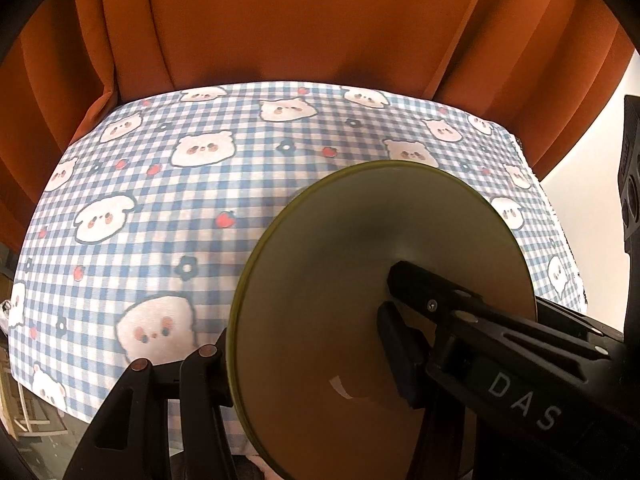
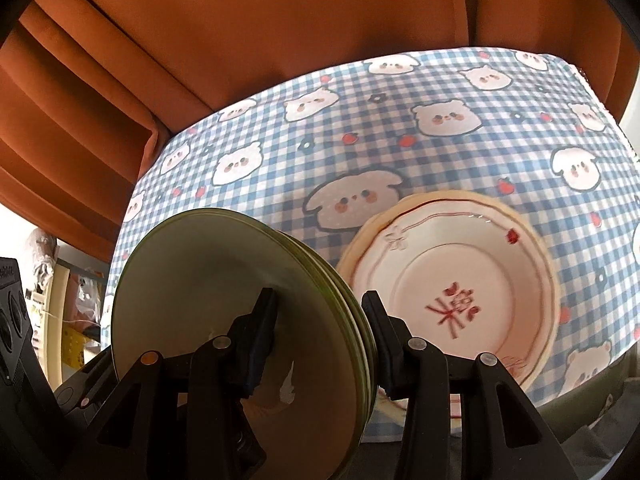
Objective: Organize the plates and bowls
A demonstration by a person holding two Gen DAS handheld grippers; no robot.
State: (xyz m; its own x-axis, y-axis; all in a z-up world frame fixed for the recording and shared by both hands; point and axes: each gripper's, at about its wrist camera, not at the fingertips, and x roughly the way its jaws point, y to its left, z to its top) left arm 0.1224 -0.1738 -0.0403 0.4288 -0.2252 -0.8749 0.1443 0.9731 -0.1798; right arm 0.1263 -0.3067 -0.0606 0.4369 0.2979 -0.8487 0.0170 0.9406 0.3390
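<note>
Green plates, stacked on edge, hang just above the table beside the white plates, both tongs pinching them. Best practice: keep both grips level, then lower squarely.

Olive-green plates, white red-patterned bowls, blue-checked bear-print tablecloth, orange curtain

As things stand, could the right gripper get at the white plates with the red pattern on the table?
Probably not yet: the right gripper is clamped on the stack of green plates, which fills its jaws. The white plates lie uncovered just beyond.
</note>
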